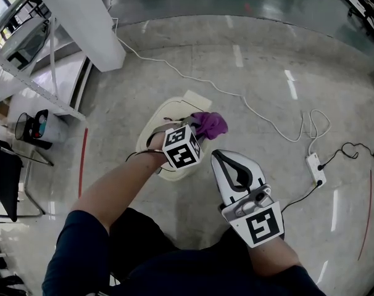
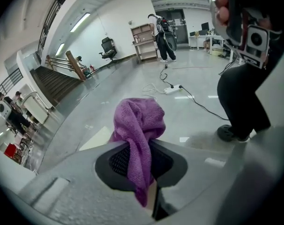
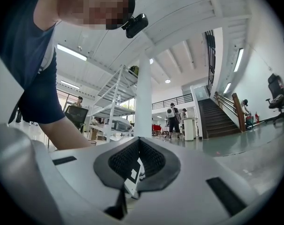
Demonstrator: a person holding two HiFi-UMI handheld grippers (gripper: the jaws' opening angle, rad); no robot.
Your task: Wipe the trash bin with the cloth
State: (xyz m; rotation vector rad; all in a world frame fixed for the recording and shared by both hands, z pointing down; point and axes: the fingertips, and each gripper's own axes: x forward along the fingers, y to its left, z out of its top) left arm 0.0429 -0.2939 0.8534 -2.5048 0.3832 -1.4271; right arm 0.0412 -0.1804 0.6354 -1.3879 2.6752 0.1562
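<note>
1. Holding the purple cloth (image 1: pixel 209 124) over the trash bin (image 1: pixel 159 113), the left gripper (image 1: pixel 198 132) has its jaws pressed together on the fabric. The cloth bunches beyond the jaws, and a tail hangs back between them.
2. The right gripper (image 1: pixel 219 156) sits just beside the bin on the person's side, its jaws closed together with nothing gripped.
3. Obstruction: the left gripper, its marker cube (image 1: pixel 181 145) and the forearm (image 1: pixel 113 187) cover the middle of the bin, which stands on the grey floor (image 1: pixel 249 73).
4. Surroundings: a white cable (image 1: pixel 218 90) crosses the floor to a power strip (image 1: pixel 315 168). A white column (image 1: pixel 82 17) rises at upper left, and a black basket (image 1: pixel 29 127) stands well apart at far left.
5. Count: two grippers, one cloth, one bin, one power strip.
</note>
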